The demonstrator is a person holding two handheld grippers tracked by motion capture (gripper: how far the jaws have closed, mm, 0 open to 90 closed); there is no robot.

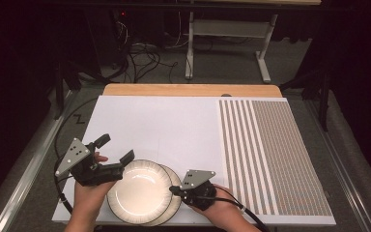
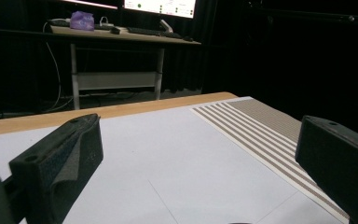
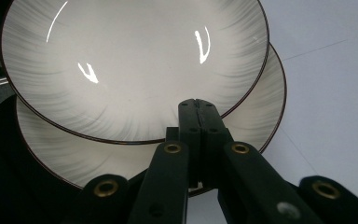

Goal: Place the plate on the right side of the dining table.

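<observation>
Each of the 2 hand-held tools is matte black: the left gripper [image 1: 115, 148] and the right gripper [image 1: 173, 189] both carry a grey 3-cornered plate on top, dotted with small dark holes, and trail a black cable. In the left gripper view the 2 jaws are thick black blocks with rounded corners, a small screw hole near the tip and a finely textured inner pad. In the right gripper view, black linkage bars are pinned with 4 brass-coloured rivets.

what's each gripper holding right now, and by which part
The right gripper is shut with nothing visibly between its jaws, over the plates. The left gripper is open and empty.
</observation>
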